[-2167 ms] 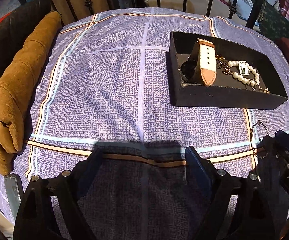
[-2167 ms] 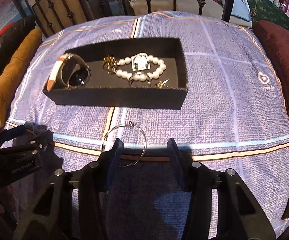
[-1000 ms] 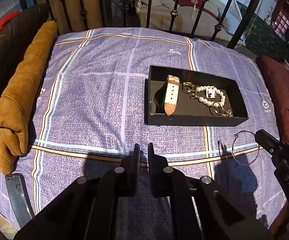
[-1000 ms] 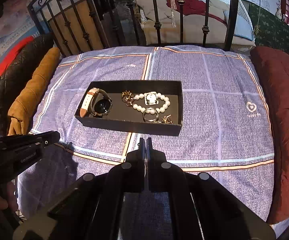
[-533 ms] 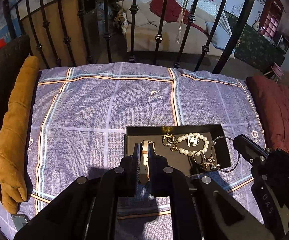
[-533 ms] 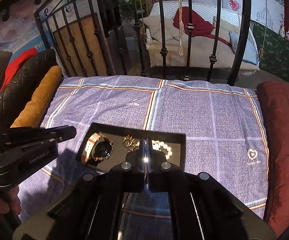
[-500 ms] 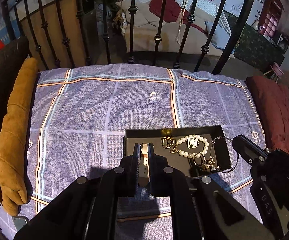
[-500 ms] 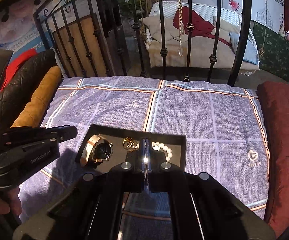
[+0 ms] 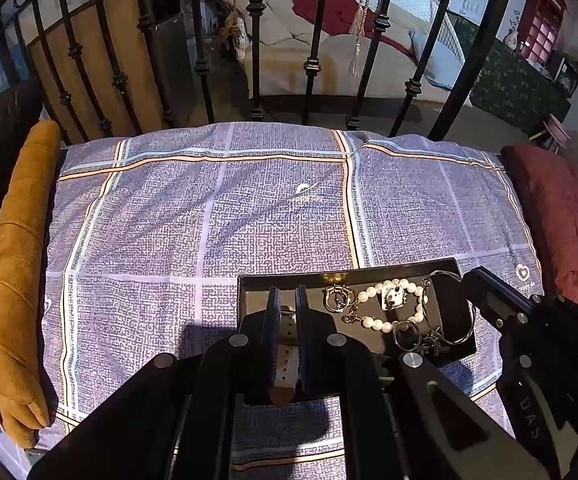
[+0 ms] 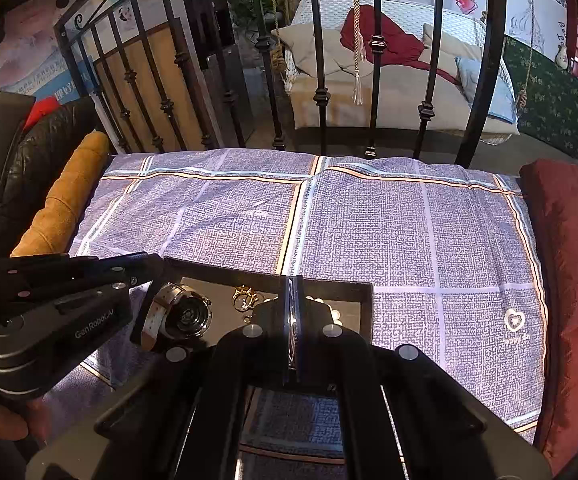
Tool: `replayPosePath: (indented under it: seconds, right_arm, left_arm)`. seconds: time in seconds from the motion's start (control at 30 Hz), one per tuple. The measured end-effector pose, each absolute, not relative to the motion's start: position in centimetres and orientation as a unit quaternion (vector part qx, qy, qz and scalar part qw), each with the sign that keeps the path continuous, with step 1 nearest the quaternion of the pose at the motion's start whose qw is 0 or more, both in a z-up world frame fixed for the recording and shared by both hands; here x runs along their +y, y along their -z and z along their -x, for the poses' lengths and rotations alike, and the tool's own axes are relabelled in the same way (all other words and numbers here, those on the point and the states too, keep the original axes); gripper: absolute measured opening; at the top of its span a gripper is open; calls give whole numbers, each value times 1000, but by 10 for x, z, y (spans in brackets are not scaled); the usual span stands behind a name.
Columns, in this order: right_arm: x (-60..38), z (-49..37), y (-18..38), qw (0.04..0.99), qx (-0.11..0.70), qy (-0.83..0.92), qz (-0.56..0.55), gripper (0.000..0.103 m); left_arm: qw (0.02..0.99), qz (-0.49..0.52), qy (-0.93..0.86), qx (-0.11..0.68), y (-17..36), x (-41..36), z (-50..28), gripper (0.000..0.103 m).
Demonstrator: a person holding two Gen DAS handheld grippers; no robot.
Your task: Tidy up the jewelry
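left wrist view: black tray sits on the purple checked bedspread, near edge of the bed.
tray contents: watch strap, gold charm, pearl bracelet, small rings all lie inside, so most of the sorting looks done.
left gripper: jaws nearly together, narrow gap, nothing clamped; hovers over the watch end, idle as far as I can tell.
right gripper: comes in from the right with a thin wire hoop hanging over the tray's right end, likely the drop spot for it.
right wrist view: right gripper pressed together on the hoop's wire, seen edge-on between the pads; a firm pinch makes sense since wire this thin slips easily.
watch: rests on its side at the tray's left end, clear of the hoop's landing area.
left gripper: beside the watch, off to the left.
risk: hoop could snag the pearls on release.
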State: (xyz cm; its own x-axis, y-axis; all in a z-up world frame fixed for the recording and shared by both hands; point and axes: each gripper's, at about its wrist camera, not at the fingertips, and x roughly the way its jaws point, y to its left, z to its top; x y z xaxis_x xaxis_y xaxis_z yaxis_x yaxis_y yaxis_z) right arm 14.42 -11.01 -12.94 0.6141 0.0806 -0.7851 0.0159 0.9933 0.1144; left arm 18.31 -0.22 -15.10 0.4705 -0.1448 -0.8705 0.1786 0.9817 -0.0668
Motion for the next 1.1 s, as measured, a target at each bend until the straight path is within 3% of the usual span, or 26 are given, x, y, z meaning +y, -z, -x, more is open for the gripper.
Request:
replayPosePath:
  seconds: [0.73, 0.77, 0.8, 0.87, 0.97, 1.0, 1.1]
  right_arm:
    - [-104, -147, 131, 895, 445, -20, -38, 3]
    - [-104, -147, 132, 893, 447, -18, -38, 3]
    - [-105, -146, 132, 892, 450, -16, -40, 4]
    - [-108, -146, 134, 885, 463, -9, -44, 10]
    - [-114, -139, 134, 883, 466, 11, -55, 51]
    - [-116, -135, 134, 884, 463, 17, -59, 59]
    - [-120, -128, 132, 882, 467, 31, -63, 61]
  left_arm:
    - [854, -22, 93, 511, 155, -4, -184, 8]
    - [853, -25, 90, 514, 156, -5, -185, 18]
    - [851, -29, 82, 517, 156, -5, -185, 46]
    - [850, -37, 64, 521, 157, -4, -184, 82]
    - [855, -50, 39, 514, 154, -1, -181, 90]
    - [855, -51, 38, 515, 153, 1, -179, 94]
    - [854, -45, 40, 516, 151, 4, -174, 96]
